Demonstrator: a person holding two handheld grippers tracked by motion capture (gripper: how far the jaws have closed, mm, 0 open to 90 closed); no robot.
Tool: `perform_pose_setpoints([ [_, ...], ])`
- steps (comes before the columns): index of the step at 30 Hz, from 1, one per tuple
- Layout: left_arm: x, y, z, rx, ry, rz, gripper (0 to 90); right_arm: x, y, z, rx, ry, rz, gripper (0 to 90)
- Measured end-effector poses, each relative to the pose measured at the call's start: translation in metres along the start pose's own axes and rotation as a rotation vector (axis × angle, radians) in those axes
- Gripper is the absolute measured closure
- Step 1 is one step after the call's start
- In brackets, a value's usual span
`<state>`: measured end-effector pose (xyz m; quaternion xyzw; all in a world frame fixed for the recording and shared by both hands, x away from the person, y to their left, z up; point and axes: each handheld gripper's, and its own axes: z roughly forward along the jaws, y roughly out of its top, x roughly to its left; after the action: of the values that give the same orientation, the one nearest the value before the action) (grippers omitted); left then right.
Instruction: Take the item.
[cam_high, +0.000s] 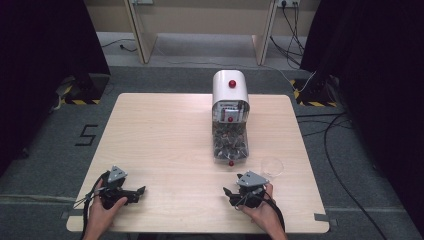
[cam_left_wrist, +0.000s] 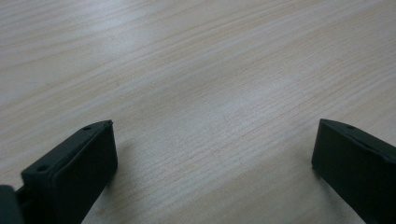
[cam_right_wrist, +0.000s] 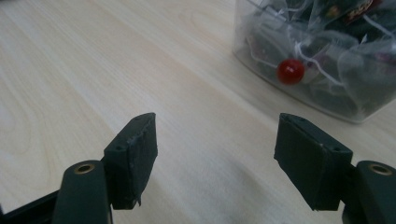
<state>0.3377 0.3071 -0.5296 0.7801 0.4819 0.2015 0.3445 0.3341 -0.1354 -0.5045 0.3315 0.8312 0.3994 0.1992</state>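
Both grippers, left (cam_high: 135, 192) and right (cam_high: 231, 194), rest wide open and empty on the table's (cam_high: 165, 135) near edge, so nothing looks begun: the dispenser (cam_high: 230, 117) of packets stands mid-table, the clear cup (cam_high: 272, 166) empty beside the right one.

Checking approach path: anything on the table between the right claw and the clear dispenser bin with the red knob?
Nothing: bare light wood tabletop lies between the right claw and the clear plastic bin's red knob, seen in the right gripper view.

Cup (cam_high: 272, 166) right of dispenser (cam_high: 230, 117), on table (cam_high: 165, 135).
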Motion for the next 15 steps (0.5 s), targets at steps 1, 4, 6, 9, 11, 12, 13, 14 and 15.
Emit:
perform_pose_setpoints([
  [1, 0.0, 0.0, 0.0, 0.0, 0.0, 0.0, 0.0, 0.0, 0.0, 0.0, 0.0, 0.0, 0.0, 30.7],
  [4, 0.0, 0.0, 0.0, 0.0, 0.0, 0.0, 0.0, 0.0, 0.011, 0.002, -0.026, -0.008, -0.009, 32.7],
  [6, 0.0, 0.0, 0.0, 0.0, 0.0, 0.0, 0.0, -0.001, 0.017, 0.002, -0.04, -0.016, -0.008, 33.6],
  [9, 0.0, 0.0, 0.0, 0.0, 0.0, 0.0, 0.0, -0.005, 0.026, 0.001, -0.061, -0.036, -0.005, 34.7],
  [11, 0.0, 0.0, 0.0, 0.0, 0.0, 0.0, 0.0, -0.008, 0.03, 0.0, -0.07, -0.056, 0.001, 34.8],
  [12, 0.0, 0.0, 0.0, 0.0, 0.0, 0.0, 0.0, -0.009, 0.033, 0.0, -0.075, -0.063, 0.006, 34.8],
  [13, 0.0, 0.0, 0.0, 0.0, 0.0, 0.0, 0.0, -0.011, 0.036, -0.001, -0.08, -0.068, 0.011, 34.9],
  [14, 0.0, 0.0, 0.0, 0.0, 0.0, 0.0, 0.0, -0.012, 0.039, -0.001, -0.084, -0.084, 0.017, 35.1],
  [15, 0.0, 0.0, 0.0, 0.0, 0.0, 0.0, 0.0, -0.012, 0.039, -0.001, -0.084, -0.084, 0.017, 35.1],
])
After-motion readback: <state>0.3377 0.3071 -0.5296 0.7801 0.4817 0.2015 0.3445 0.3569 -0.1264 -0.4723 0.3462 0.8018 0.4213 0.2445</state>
